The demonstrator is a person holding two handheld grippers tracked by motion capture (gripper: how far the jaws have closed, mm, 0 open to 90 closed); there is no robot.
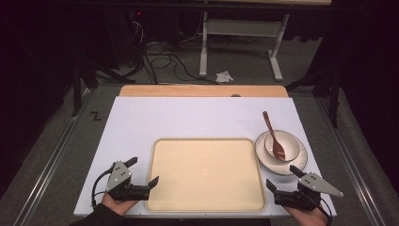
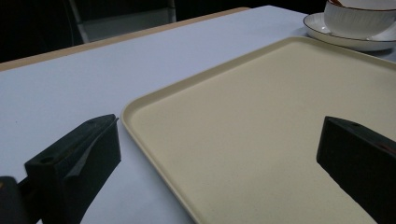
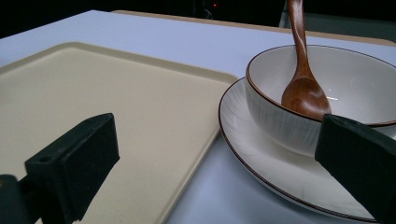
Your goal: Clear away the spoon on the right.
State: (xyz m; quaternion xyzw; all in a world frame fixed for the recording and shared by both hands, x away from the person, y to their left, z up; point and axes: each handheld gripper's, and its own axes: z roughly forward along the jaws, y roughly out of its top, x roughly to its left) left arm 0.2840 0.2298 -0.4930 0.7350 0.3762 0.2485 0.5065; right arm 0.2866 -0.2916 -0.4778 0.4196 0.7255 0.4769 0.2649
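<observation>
Cream plastic, matte and faintly speckled, makes up the tray (image 1: 205, 174), a rounded rectangle with a low raised rim lying bare at the near middle of the white tabletop (image 1: 141, 122). Just beside its far right corner sits a white plate (image 1: 296, 162) with a thin brown edge; on it stands a ribbed white bowl (image 1: 287, 141), and a brown wooden spoon (image 1: 274, 136) leans in the bowl, handle pointing away. Nothing lies between either tool and the tray. The left tool (image 1: 145, 173) rests at the tray's near left corner, jaws spread wide, one over the tabletop and one over the tray. The right tool (image 1: 281, 177) rests at the near right corner, jaws likewise spread, one toward the tray, the other just short of the plate.
</observation>
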